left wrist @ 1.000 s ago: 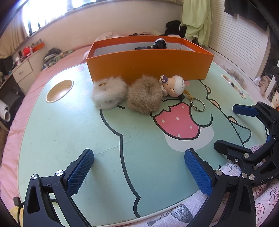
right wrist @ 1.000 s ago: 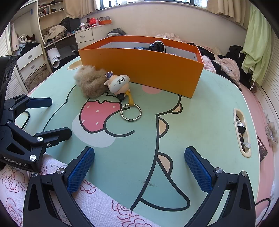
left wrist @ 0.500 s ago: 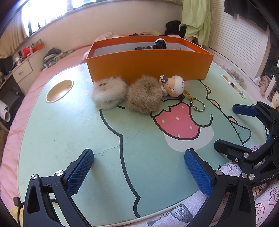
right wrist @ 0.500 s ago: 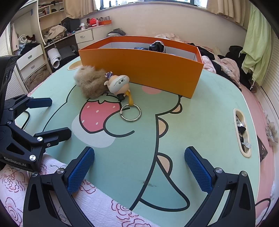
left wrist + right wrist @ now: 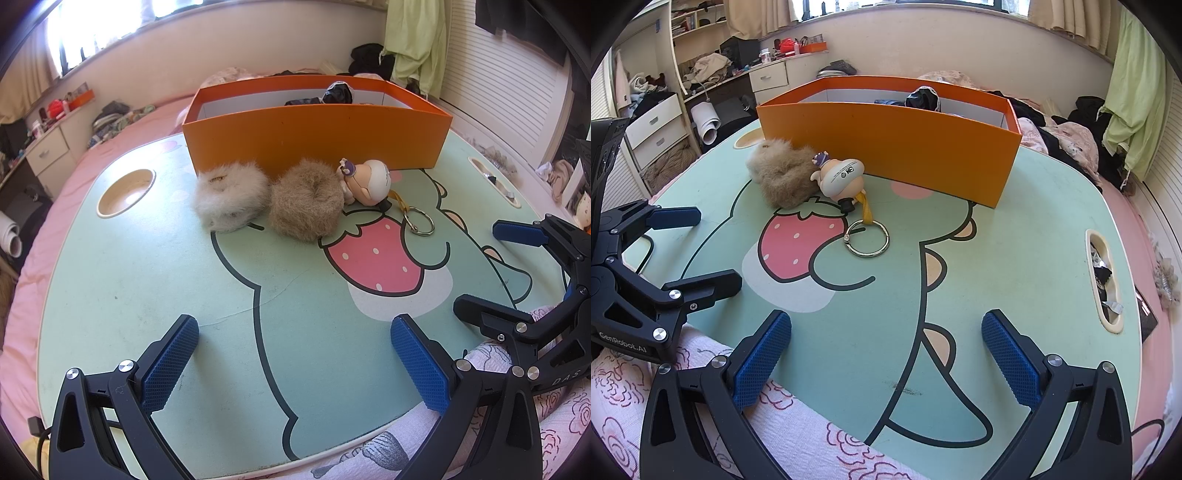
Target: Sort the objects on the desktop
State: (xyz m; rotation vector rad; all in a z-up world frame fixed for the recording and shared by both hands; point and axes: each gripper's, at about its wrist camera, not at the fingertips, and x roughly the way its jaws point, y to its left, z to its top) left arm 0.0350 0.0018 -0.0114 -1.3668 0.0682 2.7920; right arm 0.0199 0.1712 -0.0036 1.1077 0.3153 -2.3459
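Note:
On the green cartoon table (image 5: 147,280) lie a white furry scrunchie (image 5: 229,196), a tan furry scrunchie (image 5: 305,198) (image 5: 783,177) and a doll keychain (image 5: 369,181) (image 5: 842,178) with a metal ring (image 5: 867,238), all just in front of an orange box (image 5: 317,136) (image 5: 897,147). Dark items lie inside the box. My left gripper (image 5: 295,365) is open and empty at the near table edge. My right gripper (image 5: 886,363) is open and empty, to the right of the left one. Each gripper shows in the other's view.
The table has a round cup recess (image 5: 125,186) at the left and a slot (image 5: 1104,280) holding small items at the right. A pink bed surrounds the table. Floral cloth (image 5: 701,406) lies under the grippers. Drawers and clutter stand beyond.

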